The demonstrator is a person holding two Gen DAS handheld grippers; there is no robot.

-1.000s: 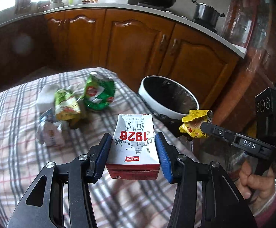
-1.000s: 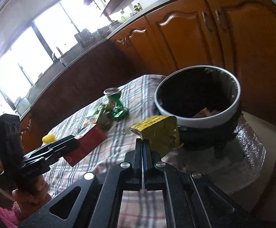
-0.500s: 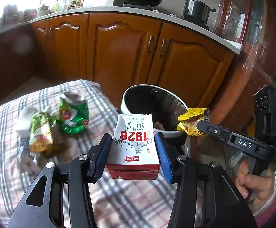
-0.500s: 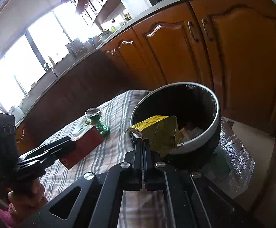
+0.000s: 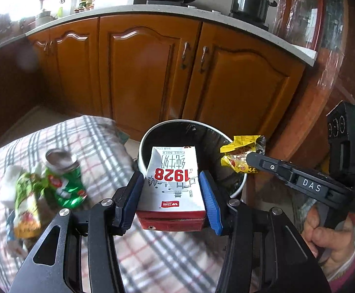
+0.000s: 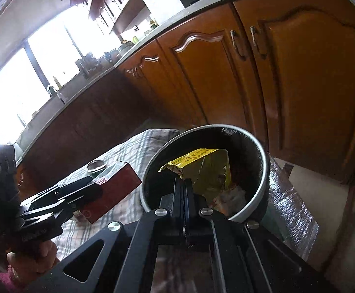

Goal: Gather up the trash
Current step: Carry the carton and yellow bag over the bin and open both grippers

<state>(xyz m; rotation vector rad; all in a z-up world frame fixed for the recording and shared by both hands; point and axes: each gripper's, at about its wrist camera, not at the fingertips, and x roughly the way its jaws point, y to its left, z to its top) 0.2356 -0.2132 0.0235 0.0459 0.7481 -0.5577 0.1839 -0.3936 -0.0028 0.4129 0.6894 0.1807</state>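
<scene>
Both grippers have carried their loads across from the table: left gripper (image 5: 171,195) jaws clamp the milk carton (image 5: 173,183), right gripper (image 6: 186,183) pinches the yellow wrapper (image 6: 206,168), both over the bin (image 6: 263,178), ready to drop

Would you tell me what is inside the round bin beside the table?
The bin has a black liner. The right wrist view shows pale and reddish crumpled scraps at the bottom. The yellow wrapper in the right gripper covers much of the rest.
</scene>
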